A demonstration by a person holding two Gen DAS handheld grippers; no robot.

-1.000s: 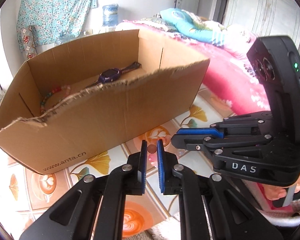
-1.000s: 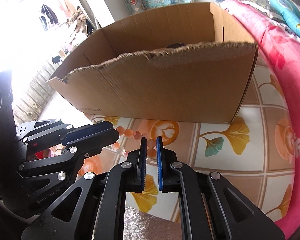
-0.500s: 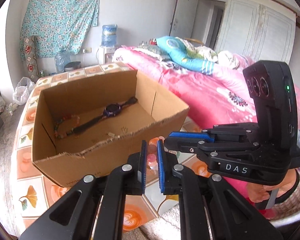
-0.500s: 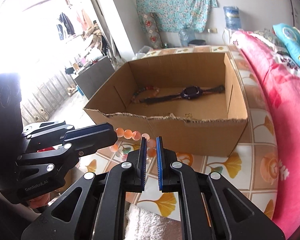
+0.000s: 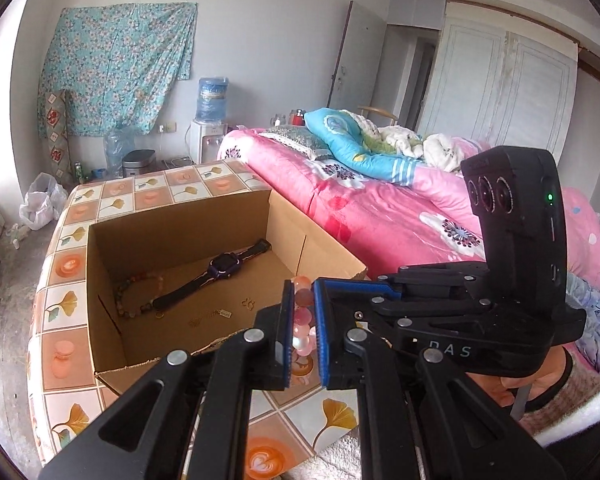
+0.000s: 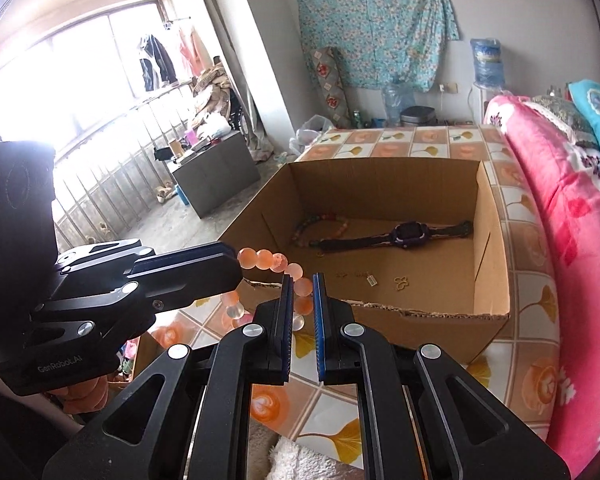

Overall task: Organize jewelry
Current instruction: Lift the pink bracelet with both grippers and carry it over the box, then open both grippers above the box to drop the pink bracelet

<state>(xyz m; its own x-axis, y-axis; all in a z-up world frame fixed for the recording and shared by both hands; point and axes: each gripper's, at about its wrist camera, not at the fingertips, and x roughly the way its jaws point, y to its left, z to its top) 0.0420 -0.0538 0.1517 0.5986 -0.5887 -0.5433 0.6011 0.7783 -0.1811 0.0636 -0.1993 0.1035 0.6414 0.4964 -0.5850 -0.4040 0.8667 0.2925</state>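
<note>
A pink-orange bead bracelet [image 5: 303,285] hangs stretched between both grippers, just in front of the near torn wall of an open cardboard box [image 5: 108,240]. My left gripper [image 5: 302,294] is shut on its beads. My right gripper [image 6: 302,282] is shut on another part of the same bracelet [image 6: 260,258]. Each gripper shows in the other's view, the right gripper [image 5: 334,292] close on the right and the left gripper [image 6: 233,268] close on the left. In the box [image 6: 494,240] lie a purple watch [image 6: 408,234], a multicoloured bead bracelet [image 6: 312,224] and small gold pieces [image 6: 400,284].
The box stands on a table with a tiled ginkgo-pattern cloth [image 5: 64,304]. A bed with a pink floral cover [image 5: 380,216] runs along the right. A hand [image 5: 512,380] holds the right gripper. A water dispenser [image 5: 210,120] and a window railing [image 6: 112,168] stand further off.
Both grippers have risen together with the pink-orange bracelet held between them. The views now look down over the box's near wall into its inside.
</note>
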